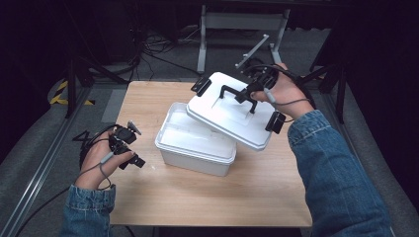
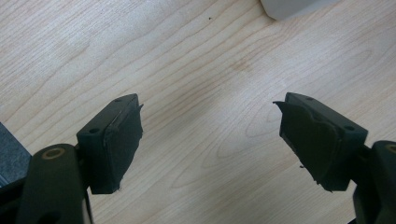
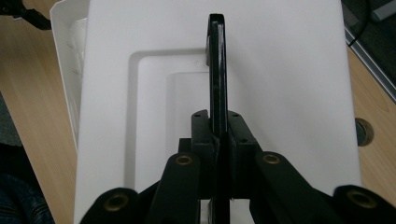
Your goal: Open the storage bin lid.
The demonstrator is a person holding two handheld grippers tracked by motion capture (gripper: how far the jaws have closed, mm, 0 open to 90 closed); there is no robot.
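Where the light wooden desk (image 1: 257, 197) lies nearest, one left gripper (image 1: 129, 152) hovers released, jaws spread above bare wood. One white rectangular plastic bin (image 1: 195, 143) stands mid-desk, uncovered. Beyond, one right gripper (image 3: 219, 135) is clenched on the single black handle (image 3: 217, 65) of one white lid (image 1: 222, 116), held tilted over the bin's far end, carrying two black latches (image 1: 201, 86).

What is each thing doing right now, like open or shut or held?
White plastic box: open, standing on the wooden table.
White lid with black handle: lifted off, tilted, partly over the box.
Right gripper: shut on the lid's handle.
Left gripper: open, holding nothing, over the table.
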